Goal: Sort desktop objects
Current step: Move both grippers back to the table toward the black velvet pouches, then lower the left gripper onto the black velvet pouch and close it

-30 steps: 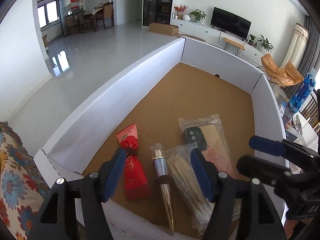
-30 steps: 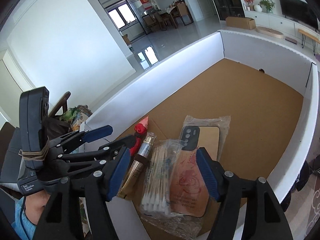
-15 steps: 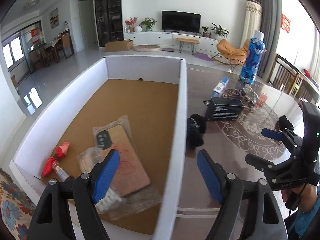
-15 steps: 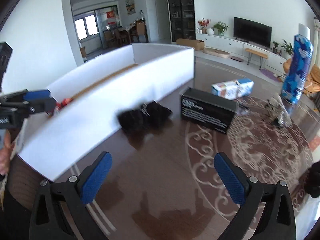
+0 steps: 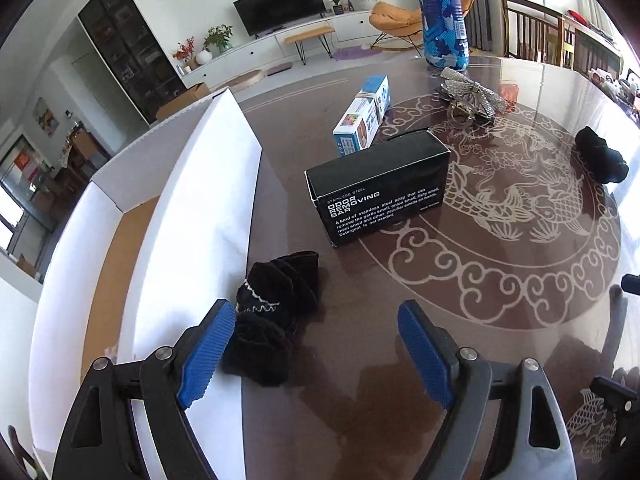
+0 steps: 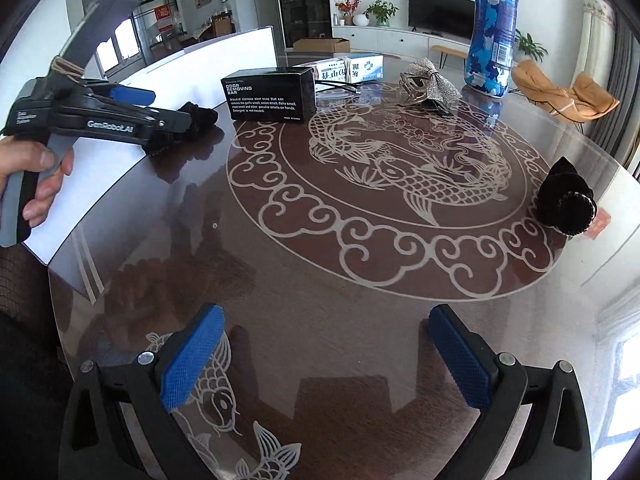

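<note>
My left gripper (image 5: 316,344) is open and empty, just over a black rolled sock (image 5: 276,312) that lies against the outside wall of the white cardboard box (image 5: 200,216). Beyond stand a black soap-bar box (image 5: 380,192), a blue and white carton (image 5: 362,116), a silver bow (image 5: 472,94) and a blue patterned bottle (image 5: 442,12). A second black sock (image 5: 600,158) lies at the far right. My right gripper (image 6: 324,354) is open and empty above bare glass table; its view shows the left gripper (image 6: 132,120) at the sock (image 6: 196,114) and the other sock (image 6: 566,204).
The glass-topped table (image 6: 320,280) has a koi and cloud pattern. The tall white box wall (image 6: 200,68) runs along the table's left side. A hand (image 6: 36,180) holds the left gripper's handle. Chairs and living-room furniture stand beyond the table.
Both grippers have swung right, away from the inside of the box and out over the table. The left gripper now hovers at the black sock by the box wall. Both stay open.
</note>
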`<action>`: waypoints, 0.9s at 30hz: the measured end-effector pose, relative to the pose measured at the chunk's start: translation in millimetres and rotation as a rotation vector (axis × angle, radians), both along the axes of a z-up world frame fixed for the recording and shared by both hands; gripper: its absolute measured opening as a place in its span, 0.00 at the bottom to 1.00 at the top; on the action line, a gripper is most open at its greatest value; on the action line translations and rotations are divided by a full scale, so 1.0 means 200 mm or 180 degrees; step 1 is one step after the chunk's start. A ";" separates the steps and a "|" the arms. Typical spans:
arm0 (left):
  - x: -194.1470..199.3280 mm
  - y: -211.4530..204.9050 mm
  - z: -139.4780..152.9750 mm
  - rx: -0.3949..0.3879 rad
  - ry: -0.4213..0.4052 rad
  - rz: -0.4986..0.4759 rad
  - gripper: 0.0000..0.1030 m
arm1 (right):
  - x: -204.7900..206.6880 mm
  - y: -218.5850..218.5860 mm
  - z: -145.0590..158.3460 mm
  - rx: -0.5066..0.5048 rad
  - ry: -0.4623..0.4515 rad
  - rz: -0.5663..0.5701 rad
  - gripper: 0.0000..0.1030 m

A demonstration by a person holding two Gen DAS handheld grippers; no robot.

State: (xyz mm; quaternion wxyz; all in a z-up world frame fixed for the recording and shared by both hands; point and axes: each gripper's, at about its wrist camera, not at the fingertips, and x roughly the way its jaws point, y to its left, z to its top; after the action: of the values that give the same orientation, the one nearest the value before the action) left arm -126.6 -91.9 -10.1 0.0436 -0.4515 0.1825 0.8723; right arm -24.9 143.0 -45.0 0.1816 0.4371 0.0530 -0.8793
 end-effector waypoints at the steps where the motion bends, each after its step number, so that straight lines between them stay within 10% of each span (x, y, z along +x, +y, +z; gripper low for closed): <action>1: -0.03 0.00 -0.03 0.0017 -0.0024 0.0033 0.81 | 0.00 0.01 0.01 -0.0019 0.0018 -0.0028 0.99; 11: -0.08 0.03 -0.18 -0.0291 0.0156 0.0219 0.81 | -0.02 -0.03 0.00 0.0170 -0.0040 -0.0105 1.00; 19: -0.07 0.02 -0.18 -0.0020 0.0161 0.0328 0.83 | -0.02 -0.03 0.00 0.0151 -0.0042 -0.0102 1.00; 27: 0.09 0.15 -0.10 0.0660 -0.0023 -0.0230 0.83 | -0.02 -0.02 0.00 0.0088 -0.0046 -0.0100 1.00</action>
State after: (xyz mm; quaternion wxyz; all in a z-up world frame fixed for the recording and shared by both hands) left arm -109.4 -62.5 -29.5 0.1221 -0.4408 0.1074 0.8827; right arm -29.8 139.6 -44.9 0.1621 0.4468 0.0570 -0.8780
